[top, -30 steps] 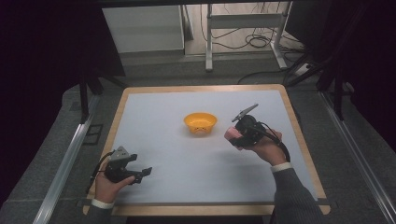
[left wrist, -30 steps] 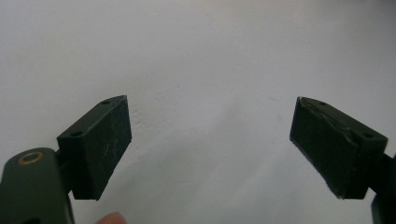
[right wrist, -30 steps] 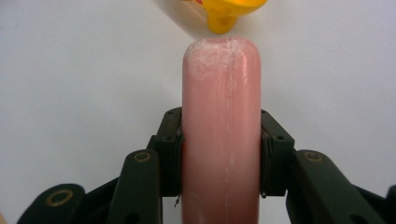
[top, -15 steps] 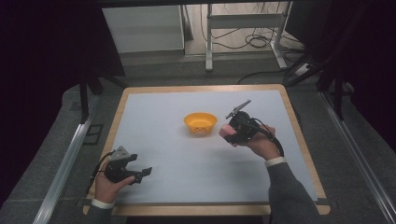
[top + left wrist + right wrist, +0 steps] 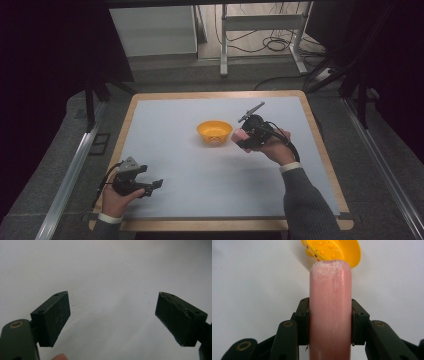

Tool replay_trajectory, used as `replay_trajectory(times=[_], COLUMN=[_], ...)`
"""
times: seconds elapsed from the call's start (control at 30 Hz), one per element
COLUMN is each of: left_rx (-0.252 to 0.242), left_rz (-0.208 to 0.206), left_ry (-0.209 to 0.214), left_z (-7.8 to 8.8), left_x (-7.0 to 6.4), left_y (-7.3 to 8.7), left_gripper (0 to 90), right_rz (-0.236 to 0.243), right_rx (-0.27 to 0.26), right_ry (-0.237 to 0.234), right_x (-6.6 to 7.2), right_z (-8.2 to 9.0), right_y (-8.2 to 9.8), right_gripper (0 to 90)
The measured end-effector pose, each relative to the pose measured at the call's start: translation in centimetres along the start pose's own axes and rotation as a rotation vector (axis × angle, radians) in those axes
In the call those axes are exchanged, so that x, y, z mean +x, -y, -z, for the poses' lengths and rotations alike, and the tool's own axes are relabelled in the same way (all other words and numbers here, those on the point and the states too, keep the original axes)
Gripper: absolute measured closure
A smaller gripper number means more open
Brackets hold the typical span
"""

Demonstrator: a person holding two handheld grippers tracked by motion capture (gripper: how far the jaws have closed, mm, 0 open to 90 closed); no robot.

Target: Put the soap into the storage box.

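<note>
while clamped on pink sausage (image 5: 330, 315), right hand-held gripper (image 5: 243, 140) beside yellow bowl (image 5: 214, 132); left hand-held gripper (image 5: 112, 315) wide.

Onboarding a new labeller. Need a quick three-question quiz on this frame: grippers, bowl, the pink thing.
1. True or false: the left gripper holds something.
2. What does the right gripper clamp: A) the yellow bowl, B) the pink cylinder, C) nothing?
3. Fill in: the pink cylinder's tip points toward the ____.

Key: 1 false, jaws open over bare table. 2 B. 3 yellow bowl.
</note>
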State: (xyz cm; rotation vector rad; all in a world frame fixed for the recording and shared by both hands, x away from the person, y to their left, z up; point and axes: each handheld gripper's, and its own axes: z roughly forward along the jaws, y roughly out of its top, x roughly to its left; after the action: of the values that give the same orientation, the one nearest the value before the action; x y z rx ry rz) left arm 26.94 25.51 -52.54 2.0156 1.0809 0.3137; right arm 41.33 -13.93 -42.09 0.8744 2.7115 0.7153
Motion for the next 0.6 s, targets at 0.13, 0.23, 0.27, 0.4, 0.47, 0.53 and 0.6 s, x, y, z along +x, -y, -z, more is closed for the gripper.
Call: replay_trajectory(times=[0.13,0.23,0.27,0.4,0.47,0.53,0.6], left_rx=[0.001,0.002,0.002,0.003,0.004,0.004,0.003], left_rz=[-0.001,-0.001,-0.001,-0.003,-0.002,-0.003,-0.001], left_ry=[0.000,0.001,0.000,0.001,0.003,0.000,0.002], left_z=[0.0,0.0,0.0,-0.1,-0.1,-0.1,-0.1], left_x=[0.0,0.0,0.0,0.0,0.0,0.0,0.0], left_y=[0.0,0.0,0.0,0.0,0.0,0.0,0.0], left_gripper=[13.2,13.2,13.2,13.2,13.2,13.2,13.2], right_rz=[0.007,0.003,0.011,0.018,0.023,0.032,0.034], right_rx=[-0.006,-0.013,-0.016,-0.016,-0.016,-0.016,-0.013], right_ry=[-0.001,-0.010,-0.005,-0.003,-0.011,-0.007,-0.009], right_x=[-0.3,-0.5,-0.6,-0.8,-0.8,-0.9,-0.9], right_z=[-0.1,-0.1,-0.2,-0.3,-0.3,-0.4,-0.5], right_y=[-0.4,-0.6,-0.7,-1.3,-1.6,-1.8,-2.1], right_gripper=[59.4,59.4,59.5,59.4,59.4,59.4,59.4])
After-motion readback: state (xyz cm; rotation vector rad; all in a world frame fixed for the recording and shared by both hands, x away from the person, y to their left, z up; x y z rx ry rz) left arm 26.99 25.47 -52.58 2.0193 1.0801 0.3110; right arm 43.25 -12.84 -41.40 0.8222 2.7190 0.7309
